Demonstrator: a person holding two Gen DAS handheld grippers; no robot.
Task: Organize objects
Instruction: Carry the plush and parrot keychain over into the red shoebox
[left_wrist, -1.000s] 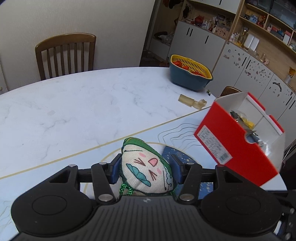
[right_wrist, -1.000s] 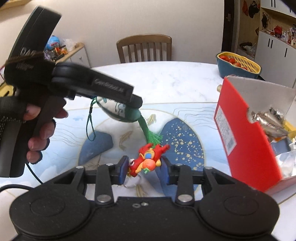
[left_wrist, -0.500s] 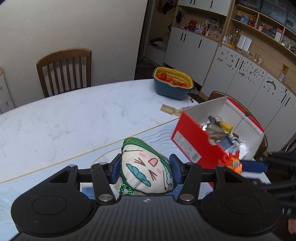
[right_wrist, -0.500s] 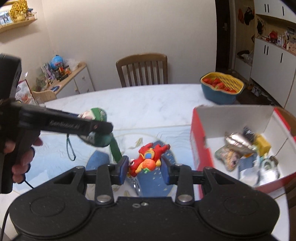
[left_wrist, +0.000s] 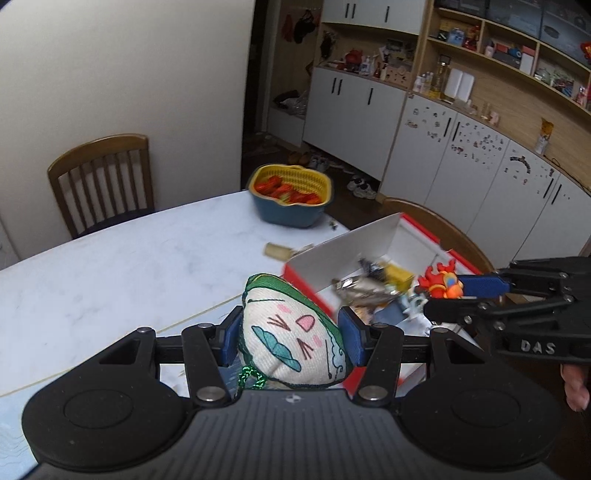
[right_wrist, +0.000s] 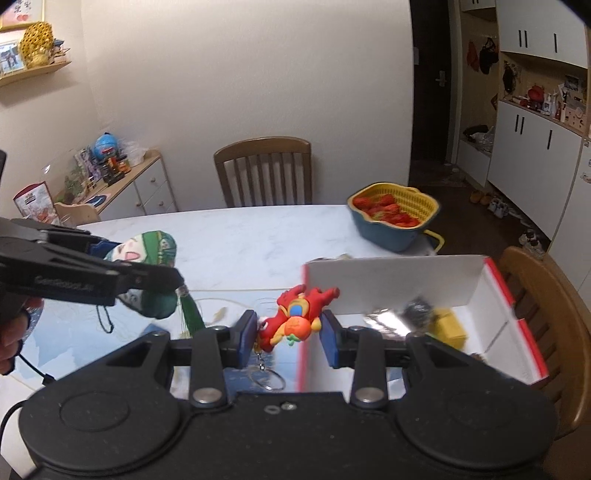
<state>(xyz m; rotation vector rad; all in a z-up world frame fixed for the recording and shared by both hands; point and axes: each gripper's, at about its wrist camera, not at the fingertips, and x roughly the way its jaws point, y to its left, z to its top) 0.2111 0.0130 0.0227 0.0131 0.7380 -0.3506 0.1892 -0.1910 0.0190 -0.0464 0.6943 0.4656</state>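
My left gripper (left_wrist: 291, 338) is shut on a cream and green plush pouch (left_wrist: 291, 332) with a drawn face and a green tassel, held above the table; the pouch also shows in the right wrist view (right_wrist: 151, 251). My right gripper (right_wrist: 290, 332) is shut on a red dragon keychain (right_wrist: 295, 319), its ring hanging below, at the left wall of the red and white box (right_wrist: 498, 291). In the left wrist view the dragon (left_wrist: 441, 282) hangs over the box (left_wrist: 369, 240). The box holds foil wrappers and a yellow item (right_wrist: 448, 325).
A blue and yellow basket of red fruit (right_wrist: 393, 218) stands at the table's far right. A small beige object (left_wrist: 279, 251) lies behind the box. Wooden chairs stand at the far side (right_wrist: 264, 170) and the right (right_wrist: 543, 295). A blue patterned mat (right_wrist: 74, 343) covers the near table.
Both grippers have risen and moved right toward the box with their toys. The dragon now sits at the box's left wall, and more of the box's inside shows.
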